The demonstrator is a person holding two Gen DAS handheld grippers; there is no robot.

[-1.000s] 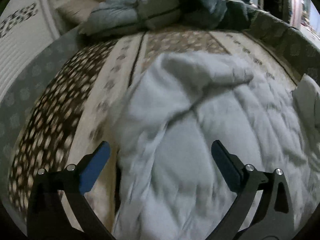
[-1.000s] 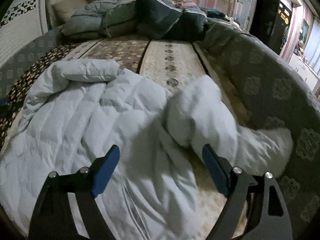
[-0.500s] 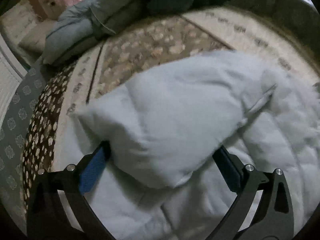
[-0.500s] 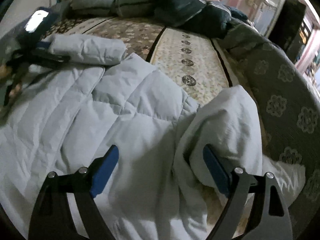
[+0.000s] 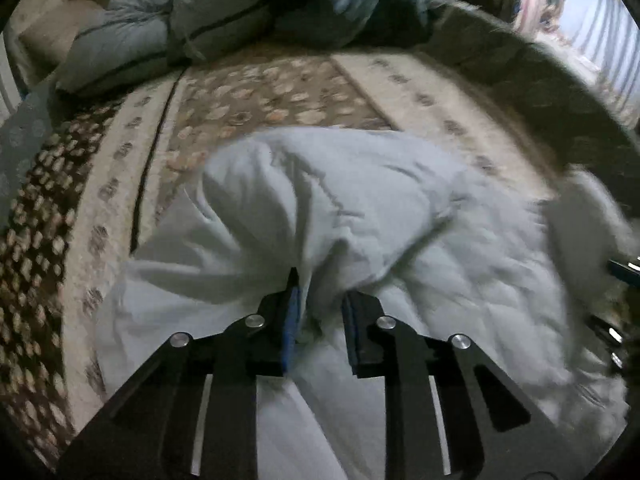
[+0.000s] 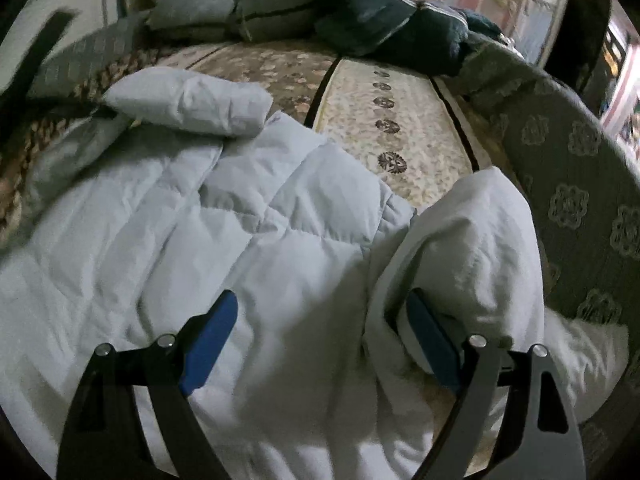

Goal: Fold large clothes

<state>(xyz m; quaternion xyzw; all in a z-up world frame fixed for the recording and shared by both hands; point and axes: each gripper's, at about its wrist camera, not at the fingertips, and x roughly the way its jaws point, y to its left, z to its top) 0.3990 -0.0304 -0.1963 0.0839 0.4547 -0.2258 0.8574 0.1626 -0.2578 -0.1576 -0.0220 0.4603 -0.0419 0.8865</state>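
The step in hand looks like gathering the sleeves inward: the left gripper is closing on a bunched sleeve of the pale quilted jacket, fabric already pinched between its pads, while the right gripper hangs spread wide over the other sleeve — near the bed's right edge. Next, I judge, the right must close on that sleeve, then both carry their sleeves across the jacket's body.

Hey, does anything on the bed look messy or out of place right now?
Only the pale blue puffy jacket: it lies rumpled, one sleeve bunched by the right gripper. The left gripper is closing on a fold.
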